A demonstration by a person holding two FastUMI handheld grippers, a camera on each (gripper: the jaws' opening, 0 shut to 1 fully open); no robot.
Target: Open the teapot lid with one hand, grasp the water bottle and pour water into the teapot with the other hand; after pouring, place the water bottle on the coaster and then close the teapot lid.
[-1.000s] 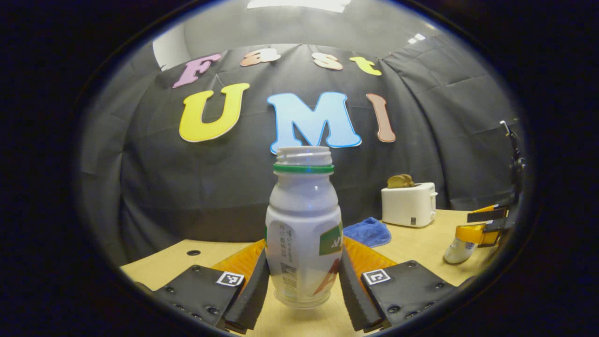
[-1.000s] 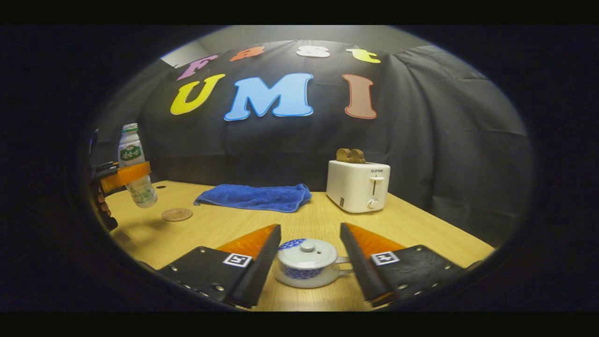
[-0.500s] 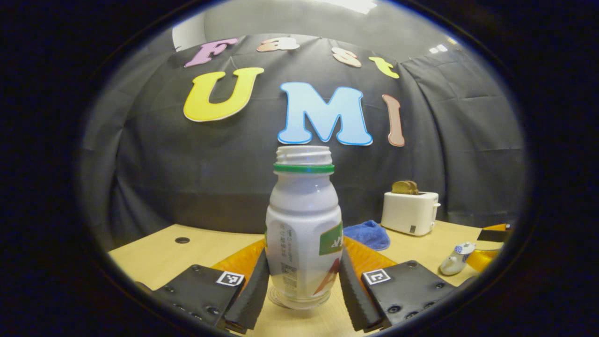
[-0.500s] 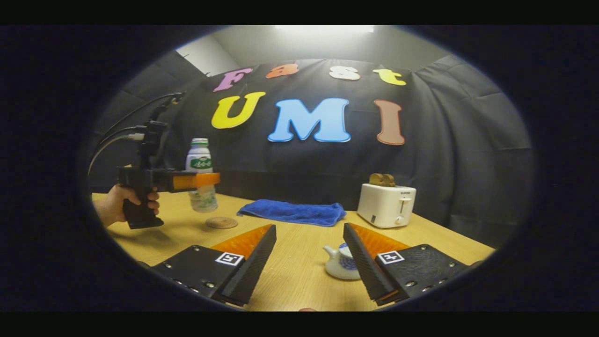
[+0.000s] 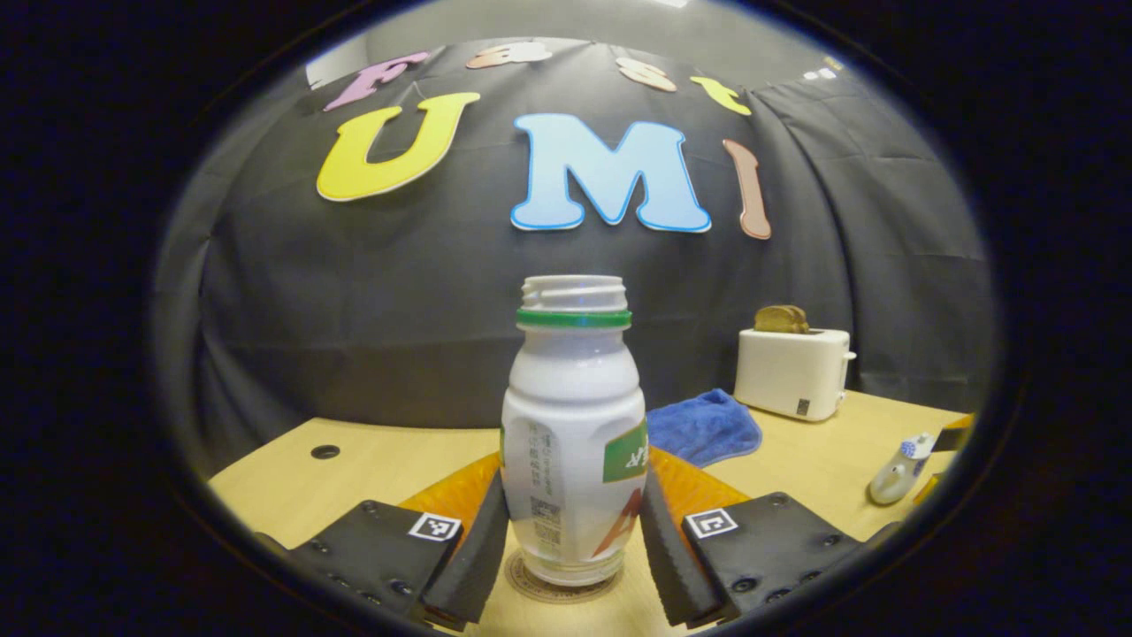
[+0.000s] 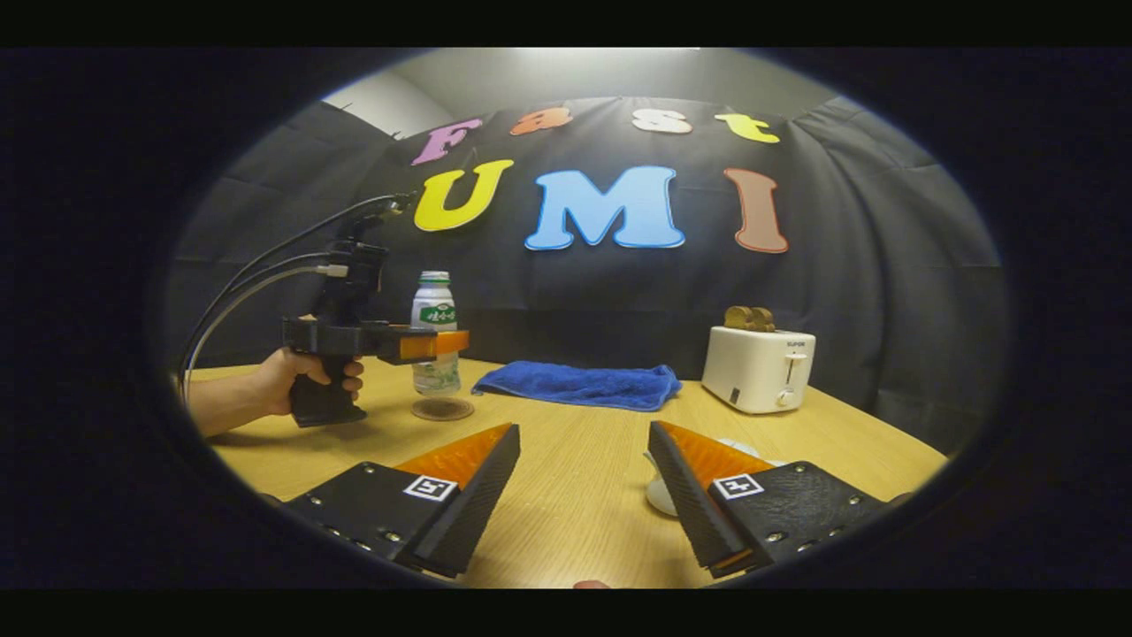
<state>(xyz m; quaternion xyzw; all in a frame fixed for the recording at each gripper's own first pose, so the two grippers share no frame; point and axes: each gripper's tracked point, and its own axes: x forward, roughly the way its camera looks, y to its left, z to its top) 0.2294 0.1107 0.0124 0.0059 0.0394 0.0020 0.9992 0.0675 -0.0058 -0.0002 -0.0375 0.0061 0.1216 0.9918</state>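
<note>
the left gripper (image 5: 573, 540) has its two fingers clenched on the lower body of the uncapped white plastic water bottle with a green neck ring (image 5: 573, 433), at the bottom centre of the left gripper view. the bottle stands upright over the round brown woven coaster (image 5: 557, 588), whose edge peeks out beneath its base; whether it is touching or just above cannot be told. in the right gripper view the same pair sits at left of centre, a hand (image 6: 305, 376) on the handle. the right gripper (image 6: 584, 495) is released and grasps nothing, the small white and blue ceramic teapot (image 6: 659, 491) partly hidden behind its right finger. to do the step well, the bottle should probably be lowered straight, kept vertical and centred on the coaster, and the fingers parted only once it rests flat.
</note>
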